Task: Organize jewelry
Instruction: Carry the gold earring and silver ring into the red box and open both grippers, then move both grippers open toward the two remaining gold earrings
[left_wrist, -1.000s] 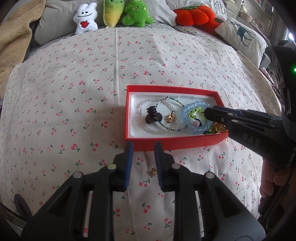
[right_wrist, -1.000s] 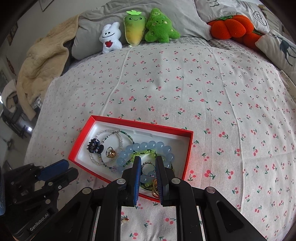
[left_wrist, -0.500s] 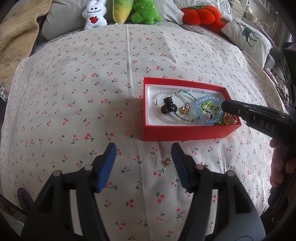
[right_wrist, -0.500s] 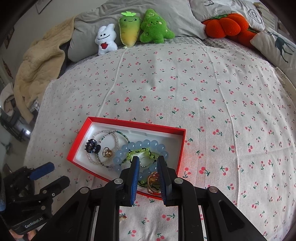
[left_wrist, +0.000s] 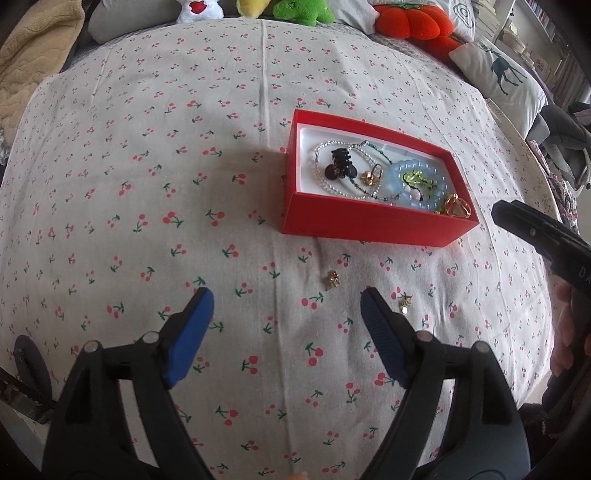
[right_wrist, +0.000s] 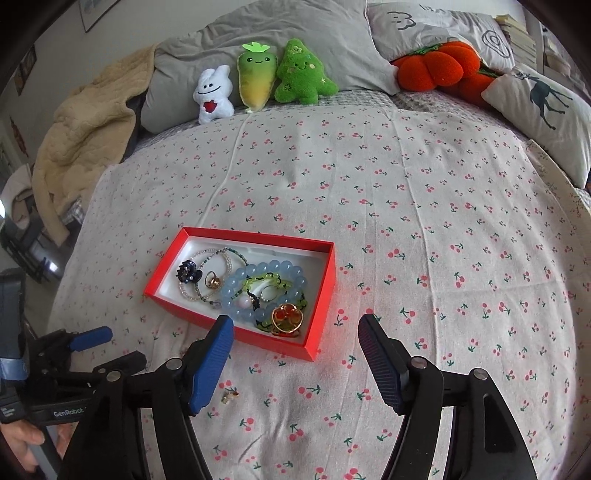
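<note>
On the cherry-print bedspread (right_wrist: 406, 229) sits a red box (left_wrist: 369, 225) with a white lining, lid off. Inside: pale blue bead bracelet (right_wrist: 266, 291) lying around a green beaded piece (right_wrist: 273, 282); clear-bead strand (left_wrist: 332, 184); black hair claw (left_wrist: 340, 166); small gold ring (left_wrist: 371, 177); larger gold ring with amber stone (right_wrist: 286, 317) at the box's near right corner, touching the bracelet.

Two small gold earrings loose on the cloth, outside the box on the near side. First earring (left_wrist: 332, 278) between box front and left gripper (left_wrist: 286, 306). Second earring (left_wrist: 405, 301) just beside that gripper's right finger, outside the gap.

Left gripper: jaws spread wide, blue pads, nothing between them, held low over the cloth short of the box.

Right gripper (right_wrist: 295, 328): jaws also spread wide, empty, near corner of box showing between the fingers.

Far edge of bed: white plush (right_wrist: 214, 94), carrot plush (right_wrist: 256, 75), green tree plush (right_wrist: 301, 72), orange pumpkin cushion (right_wrist: 432, 68), deer pillow (right_wrist: 543, 99). Beige blanket (right_wrist: 85, 140) heaped at left.
</note>
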